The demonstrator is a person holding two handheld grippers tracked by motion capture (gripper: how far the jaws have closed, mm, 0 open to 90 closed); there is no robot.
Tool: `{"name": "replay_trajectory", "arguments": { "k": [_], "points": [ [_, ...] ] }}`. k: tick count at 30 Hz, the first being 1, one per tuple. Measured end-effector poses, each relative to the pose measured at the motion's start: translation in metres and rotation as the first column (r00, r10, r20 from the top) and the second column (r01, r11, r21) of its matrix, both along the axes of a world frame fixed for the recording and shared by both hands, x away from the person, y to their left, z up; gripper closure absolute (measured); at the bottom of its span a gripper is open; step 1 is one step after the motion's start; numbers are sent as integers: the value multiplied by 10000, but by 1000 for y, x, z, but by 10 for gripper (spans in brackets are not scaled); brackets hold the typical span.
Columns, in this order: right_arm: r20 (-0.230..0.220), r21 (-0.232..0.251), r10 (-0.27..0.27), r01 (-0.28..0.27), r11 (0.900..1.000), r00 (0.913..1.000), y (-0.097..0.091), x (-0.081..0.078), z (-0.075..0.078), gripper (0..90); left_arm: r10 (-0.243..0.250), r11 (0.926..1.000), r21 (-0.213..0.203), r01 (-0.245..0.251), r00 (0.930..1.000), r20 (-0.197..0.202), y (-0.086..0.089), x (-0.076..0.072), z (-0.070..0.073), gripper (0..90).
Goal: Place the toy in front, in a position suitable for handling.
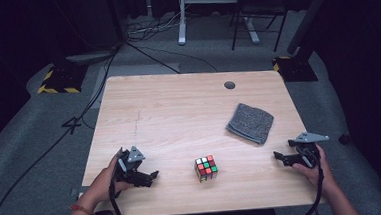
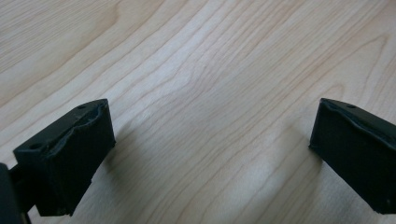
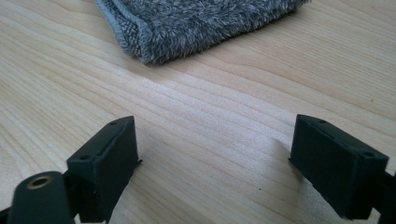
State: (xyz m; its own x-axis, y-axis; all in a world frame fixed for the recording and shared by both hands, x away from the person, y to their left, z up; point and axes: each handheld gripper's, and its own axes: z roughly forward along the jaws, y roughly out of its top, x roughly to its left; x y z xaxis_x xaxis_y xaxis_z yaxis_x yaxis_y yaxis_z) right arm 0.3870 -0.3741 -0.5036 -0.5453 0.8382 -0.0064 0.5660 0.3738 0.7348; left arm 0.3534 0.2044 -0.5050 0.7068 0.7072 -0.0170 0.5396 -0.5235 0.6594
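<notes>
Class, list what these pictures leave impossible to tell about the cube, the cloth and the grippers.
- Cube: high view, far and bottom faces turned away; sticker pattern small.
- Cloth: right gripper view, cut off by the top edge; folded, underside hidden.
- Left gripper and right gripper: own views, jaw bases cut off by the bottom edge.

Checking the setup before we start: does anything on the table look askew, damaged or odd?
Nothing stands out. The scrambled cube sits upright, the folded grey cloth lies flat, and both grippers, left and right, rest open.
</notes>
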Motion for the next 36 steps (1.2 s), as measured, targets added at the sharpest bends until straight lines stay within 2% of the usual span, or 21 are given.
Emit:
{"name": "replay_trajectory", "arguments": {
  "k": [9,10,11,12,14,15,16,18,19,21,25,26,27,28,30,31,33,34,36],
  "points": [
    [-10,-66,278,-278,9996,9996,0,2,1,165,-661,9978,4,661,9978,37,-11,1,0,5],
    [-116,-140,405,-407,9991,9991,-1,2,2,186,-1020,9948,11,1020,9948,67,-16,0,0,6],
    [-116,-140,405,-407,9991,9991,-1,2,2,186,-1020,9948,11,1020,9948,67,-16,0,0,5],
    [-188,-37,534,-535,9986,9984,-1,3,3,212,-1143,9935,-11,1143,9934,38,-18,-1,0,5],
    [-90,441,953,-948,9945,9954,-3,4,4,190,-1548,9879,-28,1548,9879,42,-23,-2,0,6],
    [15,655,1092,-1091,9919,9940,-3,5,6,194,-1825,9832,6,1825,9832,69,-25,-3,0,6],
    [105,644,1076,-1080,9921,9941,-3,7,10,200,-2051,9787,8,2051,9787,44,-27,-3,0,6],
    [367,570,1081,-1100,9923,9935,-1,11,19,211,-2420,9703,-7,2420,9703,24,-32,-4,0,6],
    [434,489,1059,-1080,9929,9934,0,14,24,222,-2495,9684,-21,2495,9684,38,-35,-3,0,5],
    [612,338,1484,-1506,9880,9870,8,25,37,294,-2462,9692,-7,2462,9692,41,-40,-3,0,3],
    [715,184,1880,-1898,9817,9796,20,37,45,315,-2519,9677,-22,2520,9677,50,-44,-4,0,6],
    [762,68,1986,-1996,9798,9771,25,41,47,322,-2525,9676,-11,2525,9676,44,-45,-5,0,6],
    [794,-398,2148,-2122,9764,9734,36,48,48,339,-2572,9664,-3,2572,9663,61,-47,-5,0,6],
    [794,-398,2148,-2122,9764,9734,36,48,48,339,-2572,9664,-3,2572,9663,61,-47,-5,0,6],
    [621,-541,2326,-2294,9718,9706,43,55,44,354,-2565,9666,3,2565,9665,54,-49,-7,0,6],
    [374,-873,2355,-2316,9689,9712,48,60,38,356,-2575,9663,-16,2575,9662,72,-50,-8,0,6],
    [212,-836,2367,-2342,9686,9713,50,62,35,356,-2630,9648,-16,2630,9648,61,-53,-9,0,6],
    [-125,-901,2516,-2516,9636,9678,52,64,26,350,-2695,9630,-26,2695,9630,63,-57,-10,0,6],
    [-472,-1281,2678,-2717,9538,9623,56,63,17,337,-2745,9616,-38,2746,9616,34,-62,-9,0,6]
  ]
}}
